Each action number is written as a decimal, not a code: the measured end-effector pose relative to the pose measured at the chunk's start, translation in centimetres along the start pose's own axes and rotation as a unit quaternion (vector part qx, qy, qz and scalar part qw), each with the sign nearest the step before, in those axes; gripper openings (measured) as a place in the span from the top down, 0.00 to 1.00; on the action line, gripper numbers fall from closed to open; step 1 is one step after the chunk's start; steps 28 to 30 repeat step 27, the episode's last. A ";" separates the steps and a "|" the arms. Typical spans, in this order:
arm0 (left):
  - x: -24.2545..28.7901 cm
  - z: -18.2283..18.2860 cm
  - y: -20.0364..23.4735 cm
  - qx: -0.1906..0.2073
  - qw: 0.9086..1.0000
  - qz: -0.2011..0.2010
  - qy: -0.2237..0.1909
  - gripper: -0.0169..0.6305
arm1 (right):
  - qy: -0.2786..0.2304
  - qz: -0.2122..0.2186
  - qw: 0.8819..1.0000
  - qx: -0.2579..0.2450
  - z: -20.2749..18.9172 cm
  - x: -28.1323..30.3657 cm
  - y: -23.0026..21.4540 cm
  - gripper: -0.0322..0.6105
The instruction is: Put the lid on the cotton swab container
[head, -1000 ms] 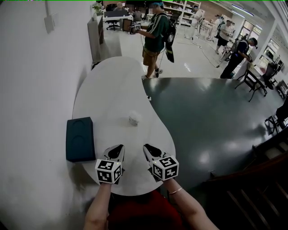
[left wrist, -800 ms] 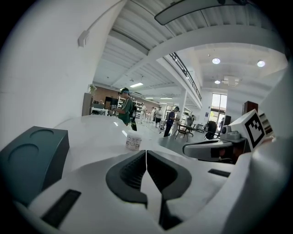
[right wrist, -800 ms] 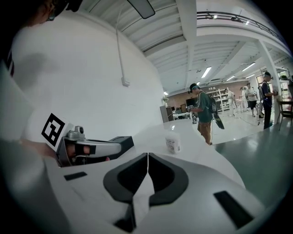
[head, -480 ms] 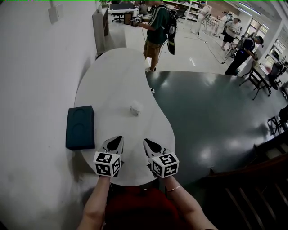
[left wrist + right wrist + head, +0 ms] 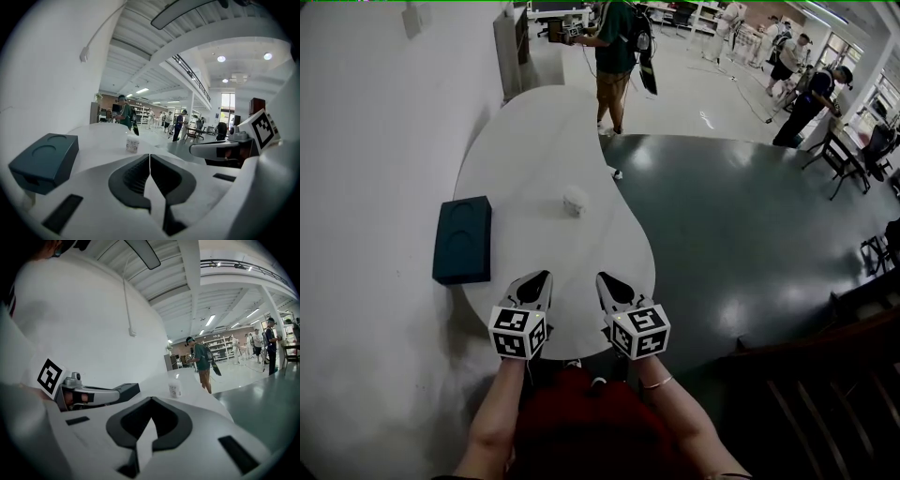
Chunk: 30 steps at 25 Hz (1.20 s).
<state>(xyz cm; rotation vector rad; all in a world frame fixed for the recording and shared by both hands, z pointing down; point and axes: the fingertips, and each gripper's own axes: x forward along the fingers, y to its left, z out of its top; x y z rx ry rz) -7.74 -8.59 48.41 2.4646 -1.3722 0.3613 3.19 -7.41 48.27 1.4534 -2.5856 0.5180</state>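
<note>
The cotton swab container (image 5: 575,201) is a small white tub standing upright in the middle of the white table (image 5: 525,150). It also shows ahead in the left gripper view (image 5: 132,143) and the right gripper view (image 5: 175,389). I cannot tell whether a lid sits on it. My left gripper (image 5: 534,281) and right gripper (image 5: 605,284) hover side by side over the table's near edge, well short of the container. Both point toward it. Each has its jaws shut with nothing between them (image 5: 149,155) (image 5: 151,399).
A dark teal box (image 5: 463,239) lies at the table's left edge against the white wall. The table's right side curves off over a dark glossy floor (image 5: 741,234). A person (image 5: 614,56) stands past the far end, with others further back.
Both grippers have drawn back toward the table's near edge, a little further from the container. The container and the teal box have stayed where they were.
</note>
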 end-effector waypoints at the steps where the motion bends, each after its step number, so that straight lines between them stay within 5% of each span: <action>1: -0.3 0.0 -0.4 0.001 1.000 0.001 -0.002 0.93 | -0.002 0.000 1.000 -0.002 0.1 -0.5 0.1 0.93; 30: -7.6 -1.4 -6.7 0.011 0.999 0.031 -0.021 0.93 | -0.012 0.038 0.999 -0.023 -1.5 -9.4 3.8 0.93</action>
